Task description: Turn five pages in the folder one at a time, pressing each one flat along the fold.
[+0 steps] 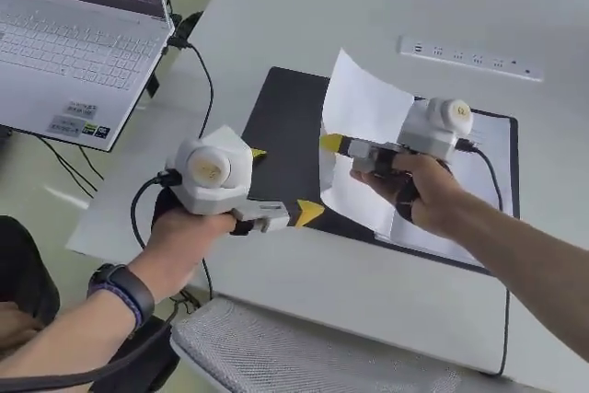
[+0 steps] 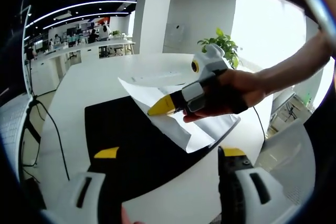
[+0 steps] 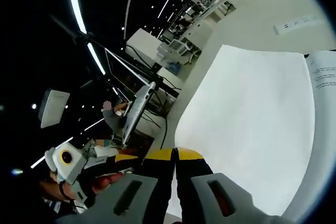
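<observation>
Right tongs (image 1: 333, 144) were clamped on the edge of a white page (image 1: 368, 103), jaws together. The sheet stood up, curling over the middle of the black folder (image 1: 285, 112), which lay open on the bench (image 1: 304, 6). Left tongs (image 1: 283, 181) hung with jaws wide apart and empty, just over the folder's near left part. Mid-turn, by my reckoning: the page was lifted but not yet laid over. To do this well, the right hand ought to carry the sheet leftward in a smooth arc, keeping only that one leaf pinched and never tugging against the binding. Then the left tongs should come down beside the fold and sweep along it, pressing flat before the right grip lets go. The laptop (image 1: 74, 43) sat far left, well apart from the work.
</observation>
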`<state>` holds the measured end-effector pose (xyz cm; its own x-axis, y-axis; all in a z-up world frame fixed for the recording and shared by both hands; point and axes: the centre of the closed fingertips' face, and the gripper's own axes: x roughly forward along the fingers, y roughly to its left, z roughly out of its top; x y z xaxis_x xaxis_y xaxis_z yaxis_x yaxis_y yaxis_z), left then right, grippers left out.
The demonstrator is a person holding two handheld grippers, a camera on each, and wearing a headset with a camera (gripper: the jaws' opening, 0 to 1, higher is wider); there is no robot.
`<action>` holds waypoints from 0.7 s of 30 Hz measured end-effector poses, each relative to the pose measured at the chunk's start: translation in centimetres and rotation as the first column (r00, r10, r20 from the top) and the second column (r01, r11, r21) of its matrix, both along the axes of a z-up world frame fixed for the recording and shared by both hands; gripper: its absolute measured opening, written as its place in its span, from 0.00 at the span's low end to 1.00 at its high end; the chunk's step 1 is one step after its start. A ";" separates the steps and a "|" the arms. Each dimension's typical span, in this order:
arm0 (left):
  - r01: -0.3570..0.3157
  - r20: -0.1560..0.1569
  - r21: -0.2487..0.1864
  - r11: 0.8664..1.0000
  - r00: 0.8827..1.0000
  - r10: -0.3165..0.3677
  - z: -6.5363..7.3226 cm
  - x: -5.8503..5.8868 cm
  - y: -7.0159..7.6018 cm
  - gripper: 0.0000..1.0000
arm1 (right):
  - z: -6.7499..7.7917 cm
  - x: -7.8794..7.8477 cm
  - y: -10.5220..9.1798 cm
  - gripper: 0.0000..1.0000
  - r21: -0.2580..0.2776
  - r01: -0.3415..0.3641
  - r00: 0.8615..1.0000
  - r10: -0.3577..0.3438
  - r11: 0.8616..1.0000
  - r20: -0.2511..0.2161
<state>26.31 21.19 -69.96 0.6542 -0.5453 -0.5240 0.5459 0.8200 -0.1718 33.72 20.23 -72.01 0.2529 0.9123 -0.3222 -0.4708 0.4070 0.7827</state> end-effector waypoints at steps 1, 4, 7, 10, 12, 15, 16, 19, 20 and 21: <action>-0.002 -0.001 -0.001 1.000 1.000 0.002 0.0 0.0 0.0 0.74 | -0.2 -0.2 0.2 0.00 -0.004 -0.005 1.000 0.005 1.000 -0.005; -0.006 -0.005 -0.003 1.000 1.000 0.006 0.1 -0.3 0.0 0.74 | -0.8 -0.4 0.6 0.00 -0.015 -0.013 1.000 0.013 1.000 -0.022; -0.007 -0.008 -0.007 1.000 1.000 0.007 0.2 -0.4 0.0 0.74 | -1.6 -0.6 1.0 0.00 -0.026 -0.018 0.999 0.017 0.999 -0.040; -0.011 -0.010 -0.007 1.000 1.000 0.011 0.2 -0.4 0.1 0.74 | -2.9 -0.2 1.2 0.00 -0.042 -0.031 0.998 0.029 0.999 -0.053; -0.017 -0.013 -0.011 1.000 1.000 0.017 0.1 -0.3 0.1 0.74 | -3.9 0.2 1.4 0.00 -0.050 -0.037 0.997 0.034 0.998 -0.063; -0.017 -0.017 -0.012 1.000 1.000 0.017 0.0 -0.5 0.1 0.74 | -5.3 0.8 1.5 0.00 -0.058 -0.037 0.996 0.033 0.998 -0.079; -0.017 -0.018 -0.012 1.000 1.000 0.016 0.0 -0.5 0.1 0.74 | -5.6 0.9 1.6 0.00 -0.059 -0.038 0.996 0.033 0.998 -0.086; -0.015 -0.022 -0.010 1.000 1.000 0.015 -0.2 -0.4 0.1 0.74 | -6.8 1.0 1.6 0.00 -0.076 -0.044 0.994 0.037 0.996 -0.099; -0.015 -0.021 -0.010 1.000 1.000 0.015 -0.2 -0.3 0.1 0.74 | -7.1 1.1 1.6 0.00 -0.082 -0.043 0.994 0.034 0.996 -0.105; -0.020 -0.024 -0.017 1.000 1.000 0.019 -0.3 -0.2 0.1 0.75 | -7.4 1.2 1.5 0.00 -0.096 -0.029 0.994 0.019 0.995 -0.110</action>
